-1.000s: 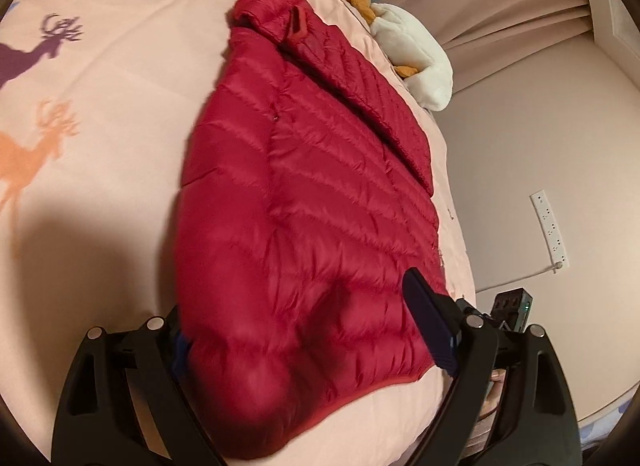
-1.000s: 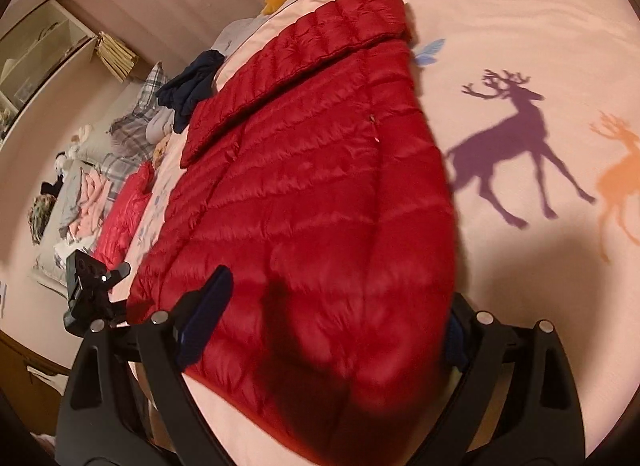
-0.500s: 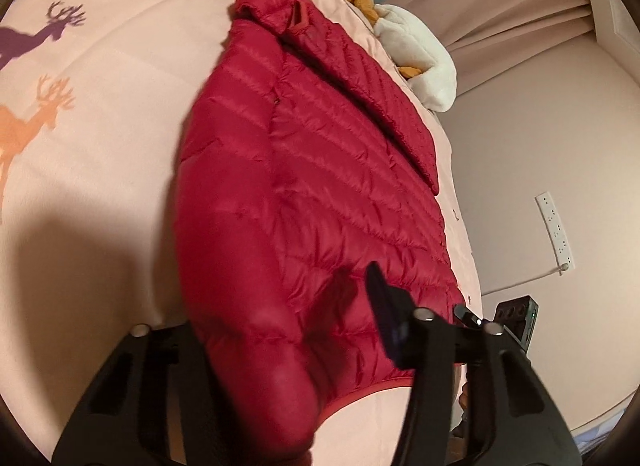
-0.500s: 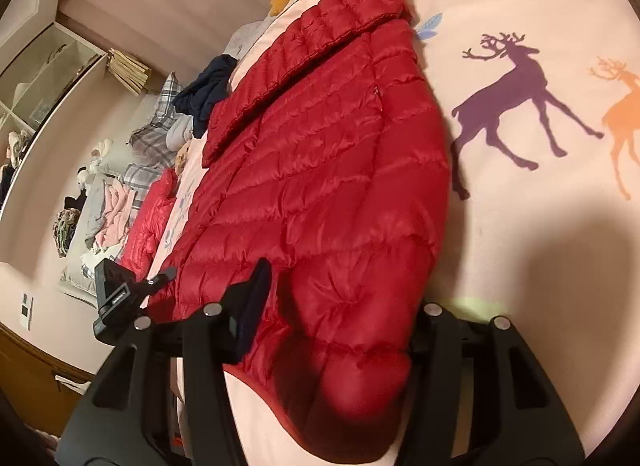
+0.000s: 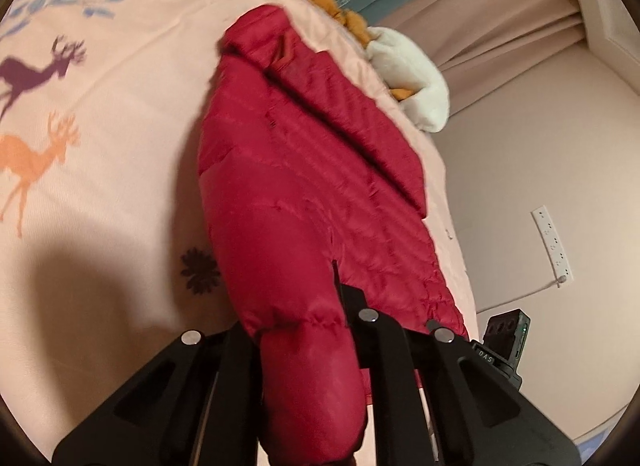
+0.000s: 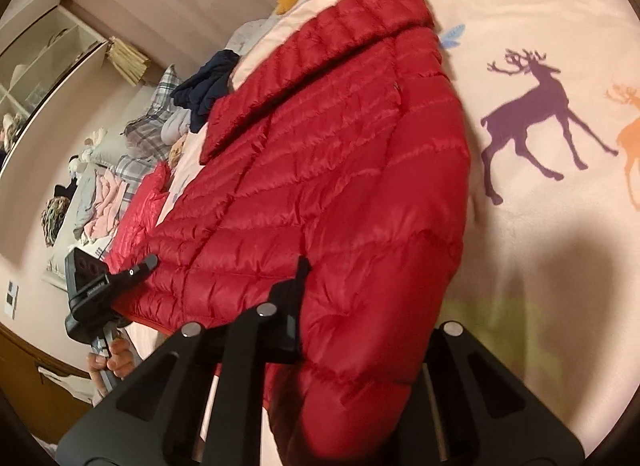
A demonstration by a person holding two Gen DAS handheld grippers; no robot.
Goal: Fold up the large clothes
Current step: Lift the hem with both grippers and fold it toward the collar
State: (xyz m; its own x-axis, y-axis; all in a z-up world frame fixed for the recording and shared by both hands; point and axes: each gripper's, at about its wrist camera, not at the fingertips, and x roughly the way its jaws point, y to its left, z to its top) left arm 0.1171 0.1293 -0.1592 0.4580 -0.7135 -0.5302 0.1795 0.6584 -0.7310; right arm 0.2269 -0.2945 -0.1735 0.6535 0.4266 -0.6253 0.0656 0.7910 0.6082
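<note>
— Across the left wrist view, what fills the frame?

— Mostly the red down jacket (image 5: 304,185), lying on the pink bedspread (image 5: 120,145) and running from the upper middle down to the bottom centre. Its near hem is bunched between the fingers of the left gripper (image 5: 308,346), whose jaws have just been closing and now pinch the padded fabric. One black finger (image 5: 352,306) shows on the right of the bunch; the other is hidden behind it.

— And around it?

— Purple and orange deer prints at the left edge, a white plush toy (image 5: 408,69) at the upper right, a power strip (image 5: 554,242) on the wall at the right.

— Now the right wrist view?

— The jacket (image 6: 340,169) spreads from the upper centre to the bottom, collar end farthest away. The right gripper (image 6: 352,326) at the bottom centre has also just been closing and is clamped on a thick fold of the hem.

— Anything else?

— At the lower left, a hand (image 6: 108,366) holds the other gripper at the jacket's far hem corner. A heap of clothes (image 6: 120,169) lies at the left, beyond the jacket.
</note>
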